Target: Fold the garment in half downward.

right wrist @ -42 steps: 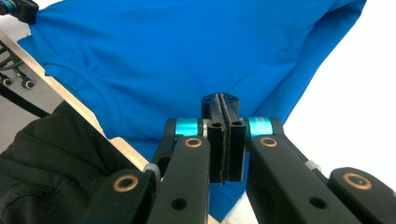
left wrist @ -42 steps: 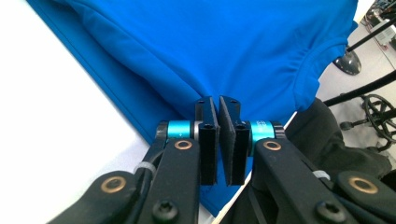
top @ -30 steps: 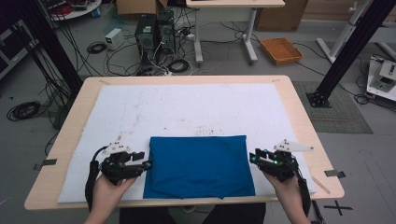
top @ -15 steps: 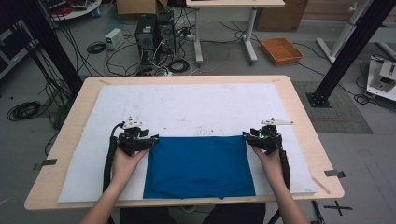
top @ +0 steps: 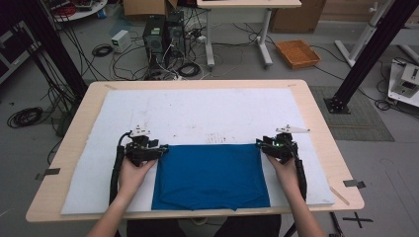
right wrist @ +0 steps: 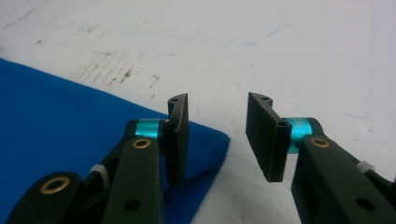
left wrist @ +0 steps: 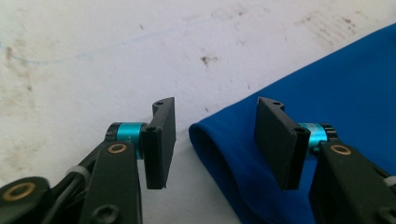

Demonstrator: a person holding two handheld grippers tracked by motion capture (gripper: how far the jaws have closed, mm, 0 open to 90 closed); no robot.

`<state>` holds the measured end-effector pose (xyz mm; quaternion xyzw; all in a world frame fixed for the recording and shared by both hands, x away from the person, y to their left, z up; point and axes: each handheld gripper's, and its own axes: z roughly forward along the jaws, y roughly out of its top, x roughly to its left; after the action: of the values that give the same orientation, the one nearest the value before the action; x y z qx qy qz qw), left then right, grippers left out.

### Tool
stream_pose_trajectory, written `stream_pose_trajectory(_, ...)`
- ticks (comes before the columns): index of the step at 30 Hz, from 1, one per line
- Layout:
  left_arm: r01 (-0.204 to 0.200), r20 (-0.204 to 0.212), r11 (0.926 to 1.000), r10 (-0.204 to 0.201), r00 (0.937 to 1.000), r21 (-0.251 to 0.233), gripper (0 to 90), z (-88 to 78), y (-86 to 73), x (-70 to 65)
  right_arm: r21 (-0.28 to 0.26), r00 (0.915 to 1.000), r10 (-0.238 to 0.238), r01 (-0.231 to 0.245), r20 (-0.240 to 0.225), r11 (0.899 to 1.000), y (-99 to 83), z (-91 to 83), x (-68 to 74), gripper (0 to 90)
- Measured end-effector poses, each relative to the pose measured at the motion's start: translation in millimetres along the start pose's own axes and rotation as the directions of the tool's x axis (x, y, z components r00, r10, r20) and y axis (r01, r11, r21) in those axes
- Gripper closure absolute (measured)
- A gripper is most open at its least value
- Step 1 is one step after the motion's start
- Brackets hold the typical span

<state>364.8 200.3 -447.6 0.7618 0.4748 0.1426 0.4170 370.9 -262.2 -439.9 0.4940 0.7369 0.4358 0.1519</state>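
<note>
**Currently: 2 grippers at the far corners of a blue cloth**

Item 1, blue cloth [top: 211, 175]: lies flat on the white mat [top: 207, 111] of the wooden table [top: 321, 133], near the person's edge, with its near hem reaching that edge of the mat. The high view shows its whole outline; the gripper views show what the high view does not, namely that each far corner is a rounded, doubled fold.

Item 2, left gripper [top: 159, 149]: jaws apart at a moderate gap. In the left gripper view [left wrist: 215, 140] the folded corner of the cloth [left wrist: 327, 93] lies between the 2 pads, closer to the right-hand one; neither pad presses on it.

Item 3, right gripper [top: 262, 145]: jaws have just been closing, but they stand apart, holding nothing. In the right gripper view [right wrist: 216, 137] the left-hand pad stands over the corner of the cloth [right wrist: 60, 116], the other over bare mat.

Item 4, hands: left hand [top: 132, 170] and right hand [top: 285, 170] reach forward from the bottom edge, forearms roughly parallel, each gripper low over the mat and angled inward toward its corner.

Item 5, mat: stained with dark smudges beyond the cloth.
</note>
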Motion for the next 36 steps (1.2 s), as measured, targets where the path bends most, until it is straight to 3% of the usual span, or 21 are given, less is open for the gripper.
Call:
stream_pose_trajectory(3, -0.014, -0.017, 0.9997, 0.014, 0.9998, 0.018, 52.6, 1.9, -0.8, -1.6, 0.075, 0.9999, -0.012, 0.012, -0.006, 0.997, -2.5, 12.0, 3.0, 60.0)
stream_pose_trajectory(4, -0.019, -0.002, 0.9994, 0.019, 0.9998, 0.027, 57.1, 1.0, -0.9, -2.0, 0.098, 0.9999, -0.016, 0.017, -0.005, 0.995, -3.5, 14.9, 4.2, 63.9)
stream_pose_trajectory(5, -0.016, 0.006, 0.9995, 0.016, 0.9999, 0.027, 64.0, 1.4, -1.5, -3.3, 0.096, 0.9992, -0.041, 0.04, 0.006, 0.995, -4.2, 16.0, 5.6, 69.3)
stream_pose_trajectory(6, -0.029, -0.003, 0.9993, 0.029, 0.9996, 0.024, 65.2, 1.5, -2.3, -4.9, 0.098, 0.9982, -0.06, 0.06, 0.002, 0.993, -4.0, 15.7, 6.6, 76.5)
stream_pose_trajectory(8, -0.048, -0.002, 0.9984, 0.048, 0.9988, 0.028, 74.1, 1.5, -2.6, -6.8, 0.105, 0.996, -0.089, 0.089, -0.006, 0.99, -4.1, 15.7, 8.3, 82.6)
stream_pose_trajectory(11, -0.04, 0.027, 0.9988, 0.039, 0.9989, 0.027, 83.2, 1.7, -2.5, -6.9, 0.101, 0.995, -0.099, 0.1, -0.01, 0.99, -4.5, 14.6, 8.4, 85.0)
stream_pose_trajectory(13, -0.06, 0.027, 0.998, 0.059, 0.9979, 0.022, 84.8, 1.6, -1.4, -7.5, 0.084, 0.9948, -0.102, 0.102, -0.009, 0.991, -3.2, 13.1, 7.6, 85.4)
stream_pose_trajectory(16, -0.057, 0.025, 0.9983, 0.057, 0.998, 0.004, 85.3, 3.2, 2.8, -4.9, 0.057, 0.994, -0.107, 0.108, -0.022, 0.993, 2.2, 12.3, 3.8, 85.9)
stream_pose_trajectory(25, -0.052, -0.011, 0.9982, 0.052, 0.9986, -0.03, 85.3, 23.0, 26.2, 5.7, 0.055, 0.9909, -0.135, 0.135, -0.005, 0.989, 32.1, 25.5, -15.3, 85.9)
stream_pose_trajectory(29, -0.101, -0.039, 0.9948, 0.101, 0.9941, -0.009, 85.2, 30.6, 34.2, 5.9, 0.065, 0.9917, -0.128, 0.127, 0.012, 0.99, 35.5, 31.5, -21.9, 85.9)
stream_pose_trajectory(36, -0.11, -0.047, 0.9938, 0.11, 0.9928, -0.01, 84.9, 32.2, 37.6, 4.7, 0.06, 0.9913, -0.129, 0.127, 0.024, 0.99, 35.8, 35.9, -23.9, 85.5)
